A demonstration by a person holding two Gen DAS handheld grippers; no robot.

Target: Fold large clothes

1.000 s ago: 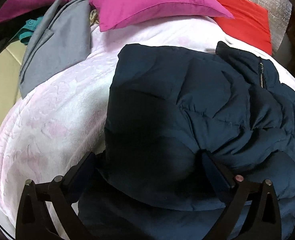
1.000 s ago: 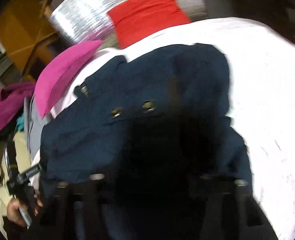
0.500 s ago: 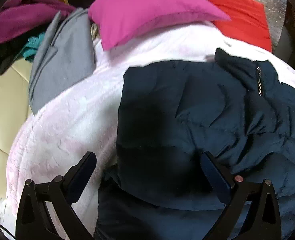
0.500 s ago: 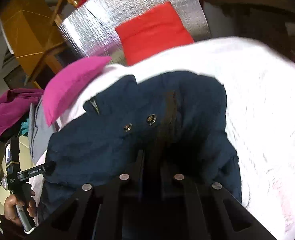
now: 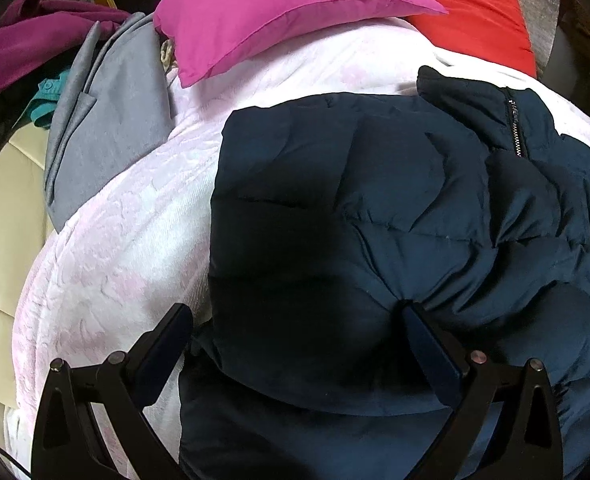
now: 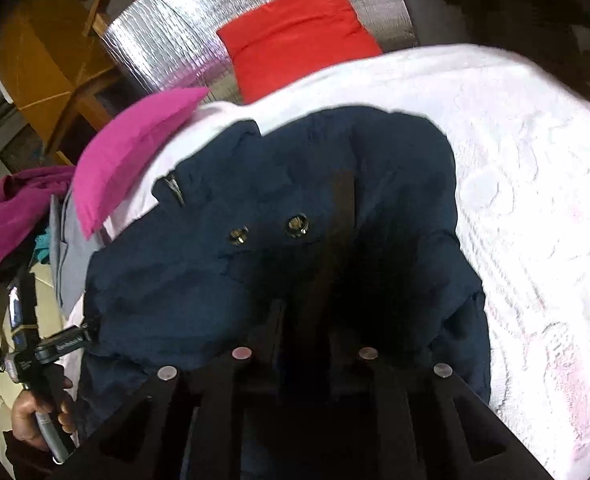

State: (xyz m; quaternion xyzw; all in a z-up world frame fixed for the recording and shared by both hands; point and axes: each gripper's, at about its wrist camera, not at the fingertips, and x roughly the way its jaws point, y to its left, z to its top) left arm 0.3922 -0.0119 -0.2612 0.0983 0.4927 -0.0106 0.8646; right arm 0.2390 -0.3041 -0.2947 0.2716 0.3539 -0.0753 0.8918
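Left gripper (image 5: pixel 295 332) stood spread over our navy jacket (image 5: pixel 375 220), right gripper (image 6: pixel 307 320) had just eased apart slightly on its fabric; lettering on the left tool was unreadable.

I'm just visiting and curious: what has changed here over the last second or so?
The right gripper went from wide open to nearly closed on a fold of the navy jacket, its jaws easing apart slightly just now. The left gripper stayed open over the jacket's edge. The jacket, pink pillow and red pillow kept their places.
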